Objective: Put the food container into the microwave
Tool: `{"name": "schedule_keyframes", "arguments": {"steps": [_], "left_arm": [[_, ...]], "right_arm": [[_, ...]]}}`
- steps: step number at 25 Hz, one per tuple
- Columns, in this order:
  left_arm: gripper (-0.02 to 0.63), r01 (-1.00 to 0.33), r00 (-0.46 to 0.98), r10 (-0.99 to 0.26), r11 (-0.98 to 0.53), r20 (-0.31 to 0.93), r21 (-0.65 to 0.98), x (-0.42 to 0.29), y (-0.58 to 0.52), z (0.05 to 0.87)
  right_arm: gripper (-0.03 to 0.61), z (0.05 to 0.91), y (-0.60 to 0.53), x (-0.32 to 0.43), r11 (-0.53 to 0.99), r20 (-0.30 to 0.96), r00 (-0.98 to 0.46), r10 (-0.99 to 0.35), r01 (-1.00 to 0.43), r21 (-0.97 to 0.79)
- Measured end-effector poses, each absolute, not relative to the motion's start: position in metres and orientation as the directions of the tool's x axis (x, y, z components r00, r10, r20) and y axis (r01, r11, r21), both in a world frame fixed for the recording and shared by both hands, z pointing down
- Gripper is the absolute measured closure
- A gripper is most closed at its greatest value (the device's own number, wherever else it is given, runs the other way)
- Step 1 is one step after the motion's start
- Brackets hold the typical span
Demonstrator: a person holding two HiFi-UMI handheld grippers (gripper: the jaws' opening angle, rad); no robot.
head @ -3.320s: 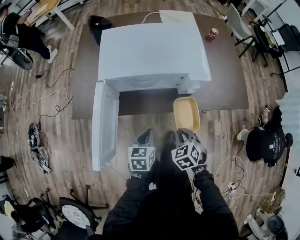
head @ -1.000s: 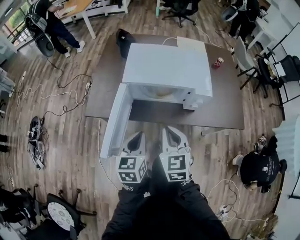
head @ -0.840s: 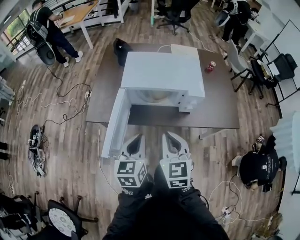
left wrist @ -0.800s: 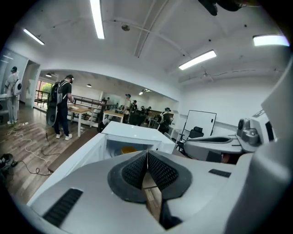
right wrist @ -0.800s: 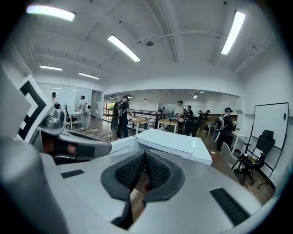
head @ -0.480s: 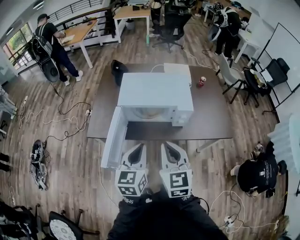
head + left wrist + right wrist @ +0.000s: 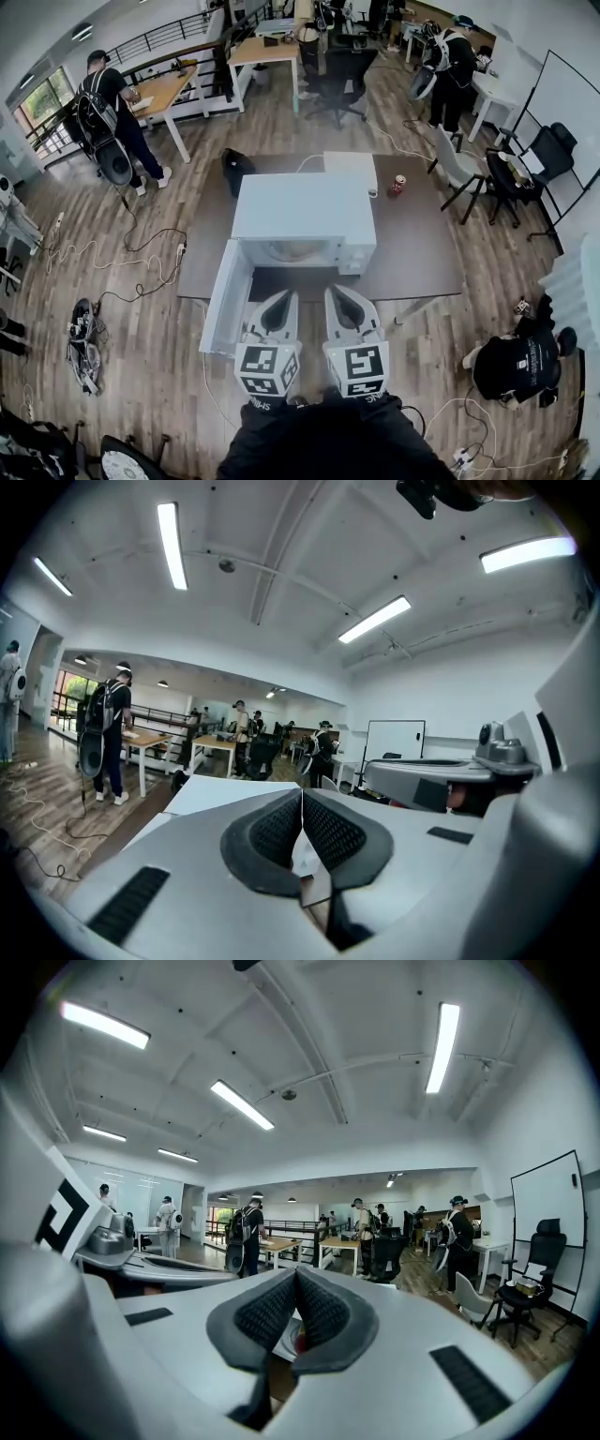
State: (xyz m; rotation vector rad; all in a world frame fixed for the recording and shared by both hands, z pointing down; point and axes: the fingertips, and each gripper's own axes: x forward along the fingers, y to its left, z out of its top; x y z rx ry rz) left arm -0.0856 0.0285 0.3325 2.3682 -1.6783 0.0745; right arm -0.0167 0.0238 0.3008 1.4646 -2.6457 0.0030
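The white microwave [image 7: 302, 217] stands on a brown table [image 7: 417, 253], its door [image 7: 228, 298] swung open to the left. A pale shape shows inside the cavity [image 7: 296, 251]; I cannot tell whether it is the food container. My left gripper [image 7: 284, 294] and right gripper [image 7: 334, 292] hang side by side just in front of the table edge, below the microwave's opening. Both are shut with their pads pressed together and nothing between them. In the left gripper view the left gripper [image 7: 302, 795] points level across the room, as does the right gripper [image 7: 295, 1275] in the right gripper view.
A red can [image 7: 397, 184] and a white box [image 7: 349, 167] sit on the table behind the microwave, with a black bag [image 7: 236, 169] at the far left corner. Cables [image 7: 141, 272] lie on the floor to the left. A person [image 7: 520, 361] sits low on the right.
The yellow container that the right gripper held 3.3 s ago is gone from it. Both grippers have drawn back from the microwave, and the head view has lifted to show more of the room.
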Motion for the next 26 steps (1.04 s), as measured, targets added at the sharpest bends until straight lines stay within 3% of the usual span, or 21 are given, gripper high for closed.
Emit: {"name": "schedule_keyframes", "arguments": {"steps": [26], "left_arm": [[0.58,-0.93,0.363,-0.914,-0.341,0.18,0.139,-0.041,0.004,0.333]], "right_arm": [[0.555,0.301,0.006,0.028,0.524,0.1,-0.517,-0.85,-0.849,0.068]]}}
